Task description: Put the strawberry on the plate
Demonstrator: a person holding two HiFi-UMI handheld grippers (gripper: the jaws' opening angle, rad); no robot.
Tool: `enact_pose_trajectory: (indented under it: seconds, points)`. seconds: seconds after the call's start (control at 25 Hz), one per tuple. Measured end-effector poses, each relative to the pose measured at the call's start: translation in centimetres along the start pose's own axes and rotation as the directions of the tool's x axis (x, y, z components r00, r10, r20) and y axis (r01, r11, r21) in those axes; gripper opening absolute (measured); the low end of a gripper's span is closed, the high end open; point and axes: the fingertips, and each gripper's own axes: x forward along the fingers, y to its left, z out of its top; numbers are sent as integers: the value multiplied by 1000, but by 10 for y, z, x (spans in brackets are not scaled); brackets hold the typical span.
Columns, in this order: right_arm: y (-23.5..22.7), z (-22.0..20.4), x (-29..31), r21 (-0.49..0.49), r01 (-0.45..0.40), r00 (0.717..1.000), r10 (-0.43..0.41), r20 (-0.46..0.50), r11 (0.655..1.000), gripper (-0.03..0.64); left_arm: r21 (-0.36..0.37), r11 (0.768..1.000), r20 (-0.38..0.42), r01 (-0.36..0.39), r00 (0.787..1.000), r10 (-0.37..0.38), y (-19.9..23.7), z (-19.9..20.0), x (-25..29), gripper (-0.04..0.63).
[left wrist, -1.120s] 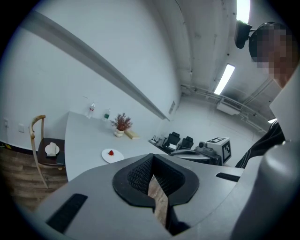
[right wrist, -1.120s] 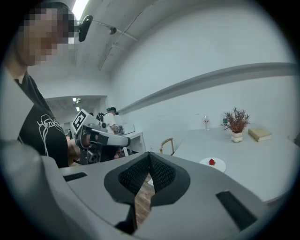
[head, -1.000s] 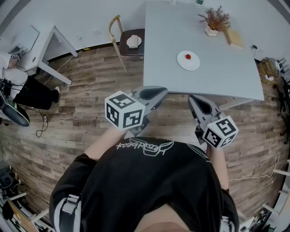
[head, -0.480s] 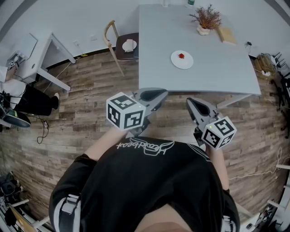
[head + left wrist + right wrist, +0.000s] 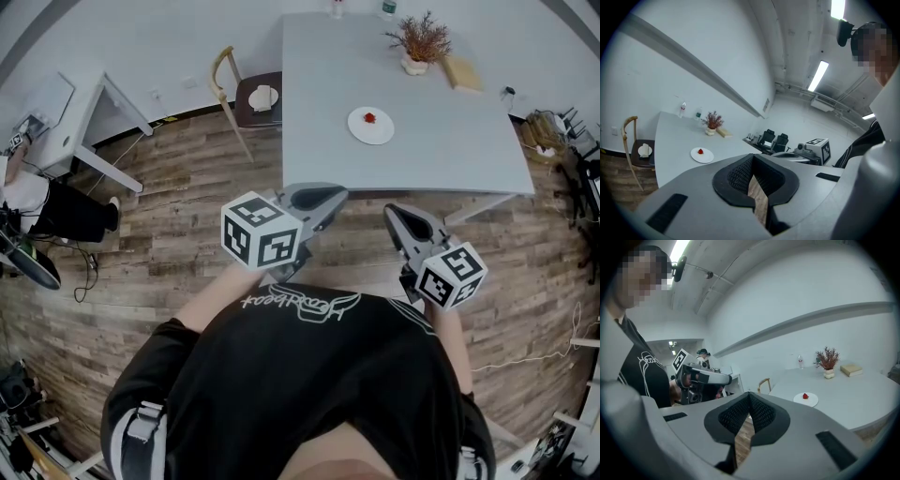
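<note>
The table (image 5: pixel 422 155) has drawn farther ahead of the left fingers (image 5: pixel 314 198) and right fingers (image 5: pixel 412 226), both closed on nothing. The strawberry (image 5: pixel 369 118) lies on the plate (image 5: pixel 357 132), well beyond them, so the task looks finished.

A grey table (image 5: pixel 450 141) fills the upper middle of the head view. Toward its upper right stands a small white pot of dried reddish sprigs (image 5: pixel 419 42), with a tan block (image 5: pixel 461 73) just beside it on the right. Two bottles (image 5: pixel 387 8) stand at the table's top edge. Left of the table, a wooden chair (image 5: pixel 242 114) carries a small white object (image 5: pixel 263 97) on its dark seat. A white desk (image 5: pixel 70 108) sits at the upper left. Below it, at the left edge, is a seated person (image 5: pixel 66 202) in dark trousers. Wood-plank floor (image 5: pixel 169 234) covers the rest, and a thin cable (image 5: pixel 90 261) lies on it at the left. In the left gripper view, dark office chairs (image 5: pixel 768 137) stand beyond the table at mid-frame.
</note>
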Motion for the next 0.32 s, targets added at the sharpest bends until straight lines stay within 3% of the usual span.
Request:
enact_pose_trajectory:
  seconds: [0.32]
  points:
    - [-3, 1, 4, 2, 8, 1000, -8, -2, 1000, 8, -8, 1000, 0, 3, 1000, -3, 5, 0, 2, 6]
